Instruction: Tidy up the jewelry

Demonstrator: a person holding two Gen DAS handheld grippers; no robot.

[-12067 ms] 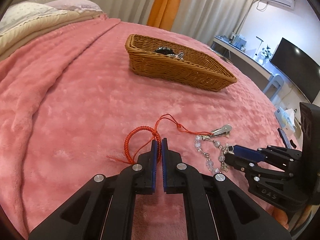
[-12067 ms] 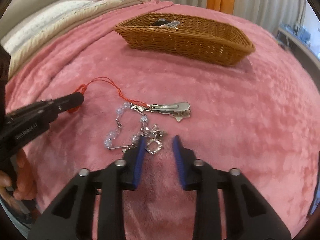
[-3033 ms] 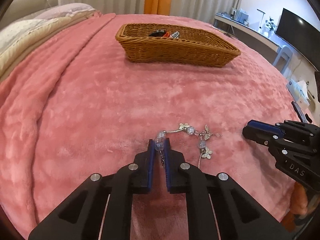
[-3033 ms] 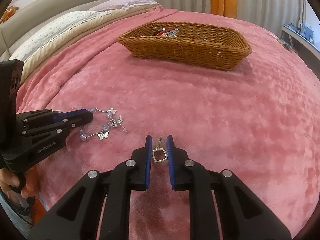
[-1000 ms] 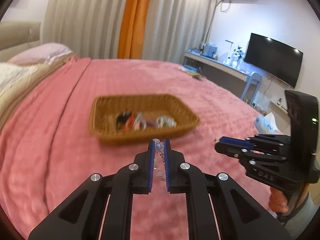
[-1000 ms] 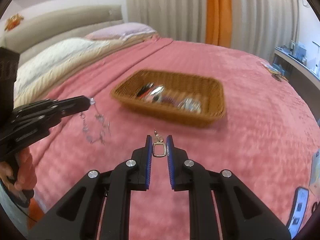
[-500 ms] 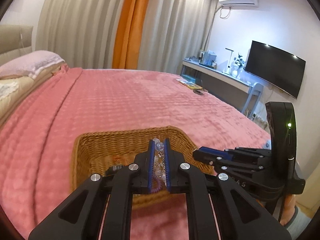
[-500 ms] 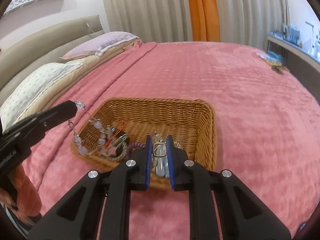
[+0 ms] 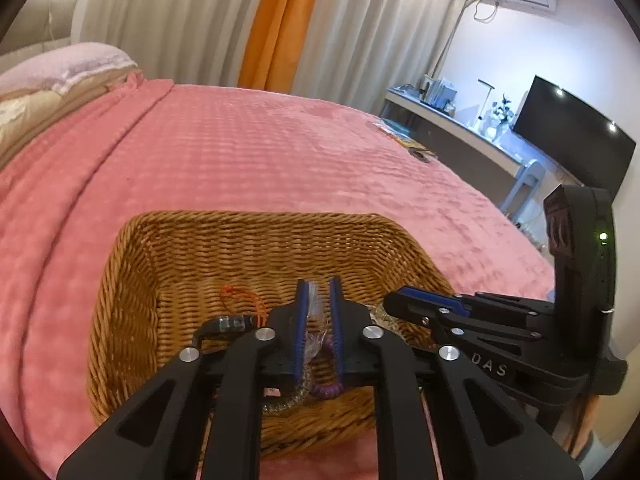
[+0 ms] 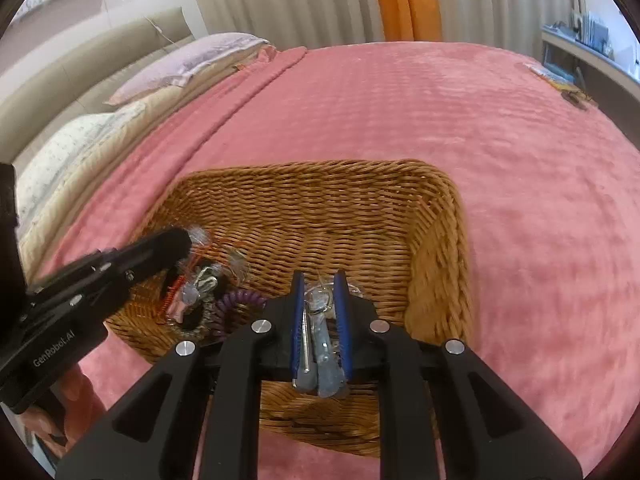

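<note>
A wicker basket point(image 9: 132, 288) point(image 10: 440, 240) sits on the pink bedspread and holds several jewelry pieces: a red cord bracelet point(image 9: 244, 296), a purple coil point(image 10: 240, 300), silver hair clips point(image 10: 324, 344). My left gripper point(image 9: 319, 284) is over the basket's inside with its jaws slightly parted; the beaded bracelet point(image 9: 314, 320) is blurred between and below them, dropping toward the pile. My right gripper point(image 10: 319, 276) is also over the basket with its jaws slightly parted; the small earring point(image 10: 320, 292) is blurred between the tips.
The pink blanket point(image 9: 280, 152) covers the bed all around the basket. Pillows point(image 10: 192, 60) lie at the far left. A desk and TV point(image 9: 572, 136) stand beyond the bed's right edge. Small items point(image 10: 560, 80) lie at the bed's far right.
Both grippers have moved forward and down over the basket. Their jaws have opened slightly, and the bracelet and earring now blur as they slip down.
</note>
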